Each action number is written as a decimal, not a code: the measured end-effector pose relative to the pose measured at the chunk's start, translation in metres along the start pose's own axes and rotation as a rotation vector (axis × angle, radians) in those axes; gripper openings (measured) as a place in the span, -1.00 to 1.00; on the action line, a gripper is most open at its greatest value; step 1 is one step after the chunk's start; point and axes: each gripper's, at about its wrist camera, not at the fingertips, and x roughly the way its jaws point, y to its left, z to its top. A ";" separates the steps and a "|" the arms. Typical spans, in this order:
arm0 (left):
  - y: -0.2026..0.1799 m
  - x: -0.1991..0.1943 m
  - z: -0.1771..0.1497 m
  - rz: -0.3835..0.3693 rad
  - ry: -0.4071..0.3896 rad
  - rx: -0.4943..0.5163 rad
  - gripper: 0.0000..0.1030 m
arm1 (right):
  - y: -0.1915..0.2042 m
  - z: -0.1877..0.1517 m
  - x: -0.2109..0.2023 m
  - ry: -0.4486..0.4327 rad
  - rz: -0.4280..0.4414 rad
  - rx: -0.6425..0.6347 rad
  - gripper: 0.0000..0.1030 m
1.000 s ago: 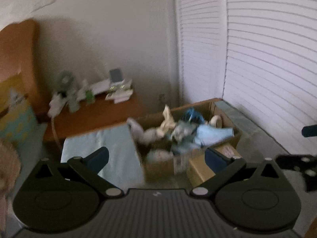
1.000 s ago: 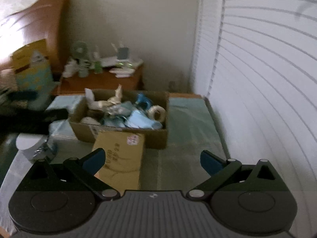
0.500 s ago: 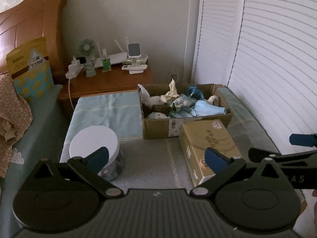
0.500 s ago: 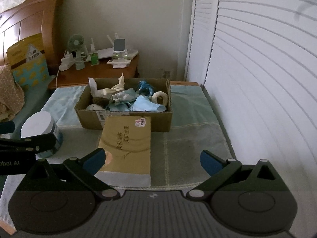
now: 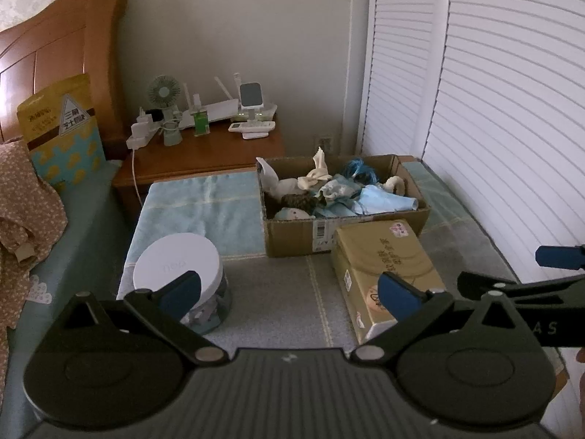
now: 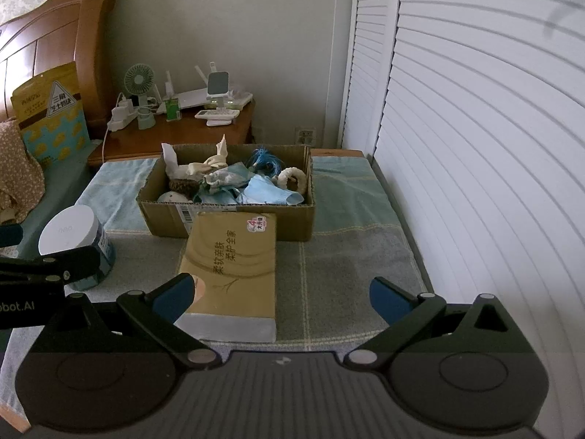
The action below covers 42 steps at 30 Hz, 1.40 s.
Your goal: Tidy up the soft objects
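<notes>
While both grippers are hovering with jaws spread wide and empty, the brown cardboard box (image 6: 226, 197) is sitting by the checked cloth's (image 6: 329, 256) far edge. The soft socks and cloths (image 6: 234, 179) inside are looking light and floppy, so pinching a bunched fold should work best.

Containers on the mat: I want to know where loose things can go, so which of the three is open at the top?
The cardboard box heaped with soft items; the tissue pack is sealed and the jar wears a white lid.
</notes>
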 end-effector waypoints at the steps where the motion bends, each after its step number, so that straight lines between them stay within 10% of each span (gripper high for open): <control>1: 0.000 0.000 0.000 0.002 0.000 0.000 0.99 | 0.000 0.000 0.000 -0.001 0.002 0.001 1.00; 42: -0.006 -0.005 0.001 0.019 -0.005 0.010 0.99 | -0.007 0.000 -0.005 -0.015 -0.006 0.012 1.00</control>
